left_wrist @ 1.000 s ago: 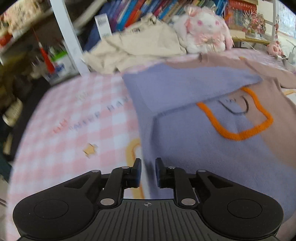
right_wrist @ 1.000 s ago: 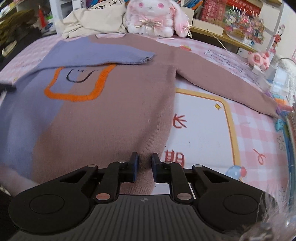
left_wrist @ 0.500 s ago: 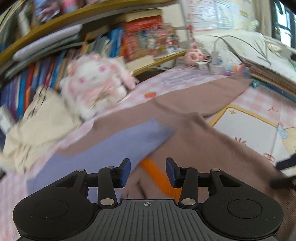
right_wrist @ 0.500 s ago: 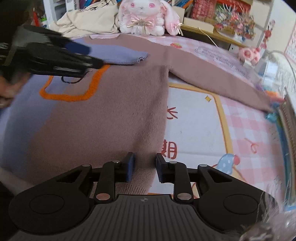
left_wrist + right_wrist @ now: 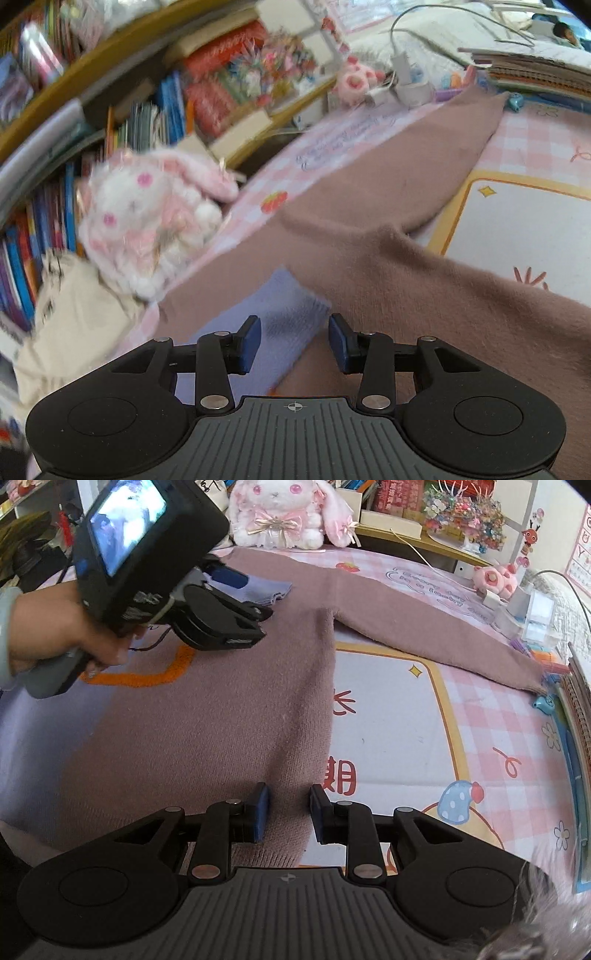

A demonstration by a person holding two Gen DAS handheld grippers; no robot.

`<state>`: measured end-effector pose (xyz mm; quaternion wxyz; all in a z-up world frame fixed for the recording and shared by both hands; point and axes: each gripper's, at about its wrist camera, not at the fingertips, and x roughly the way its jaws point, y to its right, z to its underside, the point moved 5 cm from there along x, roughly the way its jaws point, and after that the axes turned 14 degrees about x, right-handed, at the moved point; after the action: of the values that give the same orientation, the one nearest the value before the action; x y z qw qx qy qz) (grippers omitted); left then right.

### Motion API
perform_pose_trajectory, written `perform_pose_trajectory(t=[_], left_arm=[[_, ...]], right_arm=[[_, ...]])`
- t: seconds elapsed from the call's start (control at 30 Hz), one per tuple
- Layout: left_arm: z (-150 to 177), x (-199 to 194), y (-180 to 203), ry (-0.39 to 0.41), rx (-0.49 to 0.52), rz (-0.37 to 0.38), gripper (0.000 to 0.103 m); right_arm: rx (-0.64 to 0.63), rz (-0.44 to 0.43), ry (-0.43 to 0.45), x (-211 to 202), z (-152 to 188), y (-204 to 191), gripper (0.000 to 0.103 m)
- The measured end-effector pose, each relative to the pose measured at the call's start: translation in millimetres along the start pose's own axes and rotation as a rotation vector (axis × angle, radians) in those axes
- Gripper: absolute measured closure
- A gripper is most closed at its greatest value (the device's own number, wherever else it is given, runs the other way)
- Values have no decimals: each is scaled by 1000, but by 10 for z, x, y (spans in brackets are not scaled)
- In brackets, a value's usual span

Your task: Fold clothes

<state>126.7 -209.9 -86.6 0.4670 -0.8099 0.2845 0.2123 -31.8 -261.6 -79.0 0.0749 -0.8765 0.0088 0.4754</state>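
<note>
While both tongs, left tongs (image 5: pixel 294 341) closing, right tongs (image 5: pixel 289 811) parted and empty, we should pinch the sweater (image 5: pixel 207 716) sleeve (image 5: pixel 424 627) squarely.

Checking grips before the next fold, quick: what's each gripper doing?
Left gripper: closing, holding nothing, above the sweater.
Right gripper: open, holding nothing.

Both handheld black plastic two-finger grippers, left (image 5: pixel 294 341) and right (image 5: pixel 289 810), carry blue pads, silver pivot screws and ribbed housings (each with a crosshair mark); a pale green sleeve cuff (image 5: pixel 3 635) shows.
</note>
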Motion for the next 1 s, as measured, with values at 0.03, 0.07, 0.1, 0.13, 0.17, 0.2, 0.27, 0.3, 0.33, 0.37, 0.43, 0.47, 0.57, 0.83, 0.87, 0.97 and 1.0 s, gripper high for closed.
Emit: perform_pose_trajectory(t=[0.03,0.07,0.1,0.13,0.17,0.2,0.27,0.3,0.33,0.37,0.43,0.47,0.57,0.83,0.87,0.97,1.0], left_arm=[[-5,15,5,4,16,-5,66],[-4,31,2,4,24,-4,82],[18,55,-27,-10,16,3,93],[69,54,-106,-22,-26,4,98],[132,23,-211,-21,-84,-4,98],[206,-38,-338,-15,-150,-17,98],[420,-286,-664,15,-297,-57,98],[586,-462,-856,27,-367,-93,98],[774,-644,-1049,32,-429,-135,98],[963,-827,-1241,36,-490,-176,98],[1441,-1180,-1595,21,-611,-263,98],[1745,-1367,-1773,1,-676,-315,98],[2644,-1835,-2149,-99,-818,-461,98],[3869,-1975,-2315,-401,-725,-562,98],[3964,-1959,-2322,-424,-732,-564,94],[4169,-1940,-2275,-512,-766,-531,84],[4172,-1963,-2236,-517,-777,-524,84]], right_arm=[[2,2,1,1,1,-3,78],[4,4,1,4,1,-6,78],[7,6,2,6,3,-6,78],[9,8,1,7,1,-9,78],[10,10,1,7,-1,-12,78],[11,13,1,7,-1,-17,77],[11,20,2,7,-1,-25,77],[10,23,2,7,0,-31,77],[9,27,2,7,1,-36,77],[3,30,2,9,2,-44,77],[-10,36,-1,12,0,-59,78],[-19,39,-5,16,-5,-68,78],[-42,47,-16,26,-19,-94,78],[5,57,-43,61,-78,-97,77],[9,60,-43,62,-79,-98,77],[15,72,-40,66,-75,-111,77],[19,76,-38,66,-73,-113,77]])
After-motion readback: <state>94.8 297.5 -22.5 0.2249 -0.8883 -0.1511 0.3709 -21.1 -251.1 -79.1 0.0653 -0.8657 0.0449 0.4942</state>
